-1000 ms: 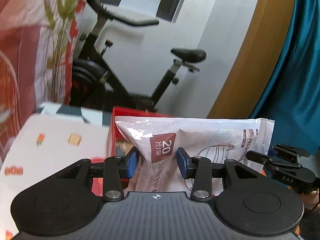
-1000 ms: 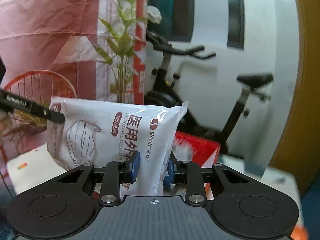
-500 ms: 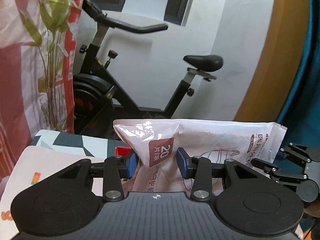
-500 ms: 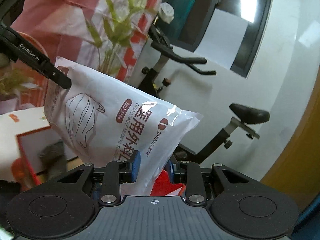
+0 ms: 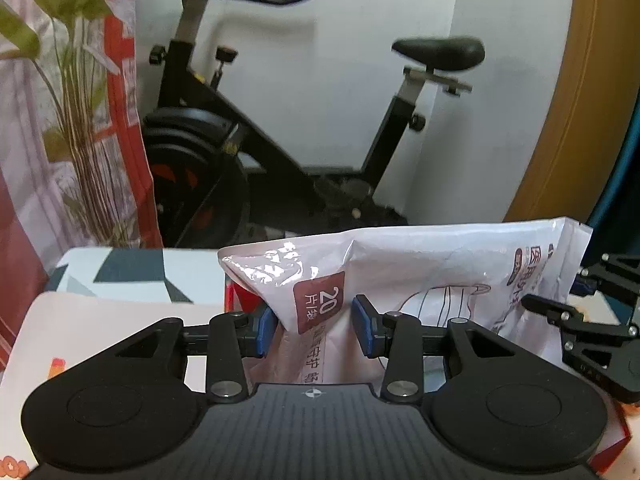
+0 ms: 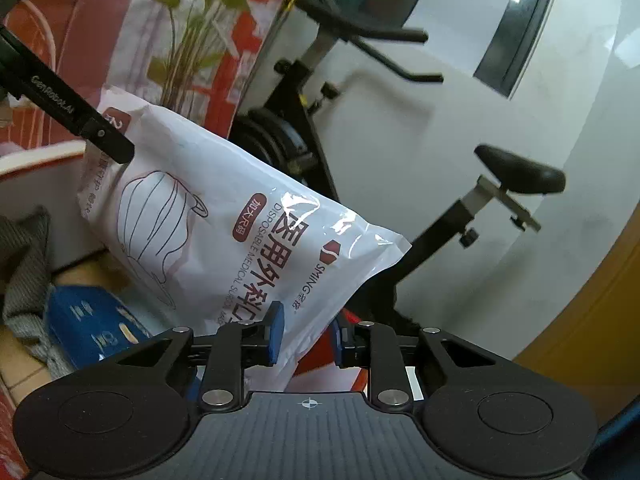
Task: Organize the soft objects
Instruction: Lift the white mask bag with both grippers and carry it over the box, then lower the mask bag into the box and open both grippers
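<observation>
A white plastic pack of disposable masks (image 5: pixel 420 264) hangs between both grippers, above a red box (image 5: pixel 236 292). My left gripper (image 5: pixel 314 330) is shut on the pack's left end, by the "20" label. My right gripper (image 6: pixel 306 338) is shut on the other end; the pack (image 6: pixel 224 232) slants up to the left there, where the left gripper's finger (image 6: pixel 100 136) shows. The right gripper also shows at the right edge of the left wrist view (image 5: pixel 580 320). In the right wrist view a grey cloth (image 6: pixel 24 264) and a blue packet (image 6: pixel 92 324) lie inside the box below.
An exercise bike (image 5: pixel 280 148) stands behind against a white wall. A plant (image 5: pixel 76 120) and a red-white printed sheet (image 5: pixel 124 80) are at the left. A patterned tablecloth (image 5: pixel 132 276) covers the table. A wooden panel (image 5: pixel 568 120) is at the right.
Both grippers have carried the mask pack up and over the red box. The right wrist view has tilted, and the box's inside with the grey cloth and blue packet has come into sight.
</observation>
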### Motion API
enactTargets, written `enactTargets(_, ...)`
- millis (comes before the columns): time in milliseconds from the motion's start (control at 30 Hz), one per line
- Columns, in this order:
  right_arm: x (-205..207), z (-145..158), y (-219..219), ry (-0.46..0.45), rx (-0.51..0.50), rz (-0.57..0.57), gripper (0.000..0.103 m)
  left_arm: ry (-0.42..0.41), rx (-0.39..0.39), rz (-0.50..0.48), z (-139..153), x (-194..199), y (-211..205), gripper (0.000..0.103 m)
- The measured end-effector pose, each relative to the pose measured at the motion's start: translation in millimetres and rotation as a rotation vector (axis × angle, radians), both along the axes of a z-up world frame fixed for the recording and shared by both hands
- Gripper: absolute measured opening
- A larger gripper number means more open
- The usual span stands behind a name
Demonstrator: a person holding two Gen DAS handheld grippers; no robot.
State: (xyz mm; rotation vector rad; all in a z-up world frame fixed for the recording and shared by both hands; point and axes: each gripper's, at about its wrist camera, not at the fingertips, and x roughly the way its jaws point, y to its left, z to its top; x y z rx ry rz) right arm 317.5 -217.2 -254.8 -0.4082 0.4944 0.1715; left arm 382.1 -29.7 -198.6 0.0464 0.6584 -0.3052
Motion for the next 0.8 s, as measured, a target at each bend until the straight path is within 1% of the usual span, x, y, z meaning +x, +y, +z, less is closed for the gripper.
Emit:
enactTargets(67, 1, -7, 1, 0.024, -0.018, -0.022, 0.021, 0.023, 0.016, -0.002, -6, 4, -3, 0.042)
enactTargets(200, 8, -15, 3, 0.064, -0.023, -0.017, 0.02, 0.065, 0.063, -0.008, -15, 9, -8, 0.04)
enactTargets(300, 15, -22, 6, 0.121, -0.047, -0.013, 0.02, 0.099, 0.091, 0.007, -21, 14, -10, 0.04)
enactTargets(400, 16, -22, 5, 0.133, -0.031, -0.033, 0.022, 0.12, 0.115, 0.006, -24, 18, -12, 0.041)
enactTargets(533, 11, -10, -2, 0.091, -0.004, -0.061, 0.034, 0.125, 0.091, 0.014, -21, 19, -4, 0.041)
enactTargets(567, 9, -5, -4, 0.084, 0.015, -0.059, 0.041, 0.122, 0.086, 0.025, -20, 19, -3, 0.041)
enactTargets(600, 7, 1, -6, 0.074, 0.032, -0.056, 0.051, 0.117, 0.082, 0.036, -17, 18, 0, 0.041)
enactTargets(633, 5, 8, -8, 0.055, 0.044, -0.054, 0.055, 0.115, 0.077, 0.039, -15, 18, 1, 0.041)
enactTargets(700, 4, 19, -11, 0.019, 0.061, -0.042, 0.056, 0.104, 0.062, 0.042, -10, 16, 4, 0.04)
enactTargets(733, 4, 25, -12, 0.004, 0.067, -0.04, 0.054, 0.089, 0.06, 0.049, -6, 15, 6, 0.038)
enactTargets(800, 7, 31, -14, -0.01, 0.087, -0.031, 0.041, 0.068, 0.056, 0.062, -1, 12, 5, 0.016)
